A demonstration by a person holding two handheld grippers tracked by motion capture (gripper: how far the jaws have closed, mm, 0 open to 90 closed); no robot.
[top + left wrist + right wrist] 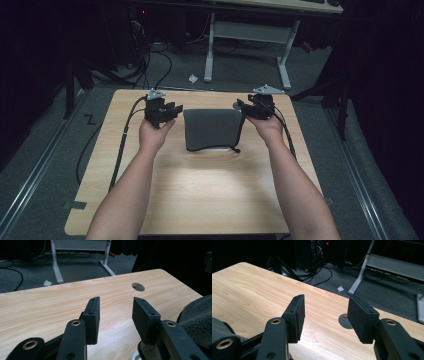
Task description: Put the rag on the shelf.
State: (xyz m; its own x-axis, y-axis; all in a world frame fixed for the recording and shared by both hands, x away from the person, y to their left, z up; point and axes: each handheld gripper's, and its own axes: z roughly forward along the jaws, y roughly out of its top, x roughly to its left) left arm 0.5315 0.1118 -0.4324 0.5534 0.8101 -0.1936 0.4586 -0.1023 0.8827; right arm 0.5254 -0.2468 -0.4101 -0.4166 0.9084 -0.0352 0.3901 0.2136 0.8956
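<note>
A folded dark grey fleece cloth [211, 129] with a black cord along its right and near edges lies flat in the far middle of the wooden table [200, 195]. My left gripper [172, 109] sits just off the cloth's far left corner, open, with bare wood between its jaws; in the left gripper view [116, 301] the cloth [197, 317] bulks up at the right. My right gripper [240, 106] is at the cloth's far right corner, also open and holding nothing. In the right gripper view [325, 298] the cloth [219, 326] shows at the lower left.
A round cable hole [138, 286] pierces the table near its far edge. A thin white edge [215, 148] peeks out under the cloth's near side. Beyond the table stand a white desk frame [247, 35] and floor cables [155, 70]. A cable [122, 145] trails from the left gripper.
</note>
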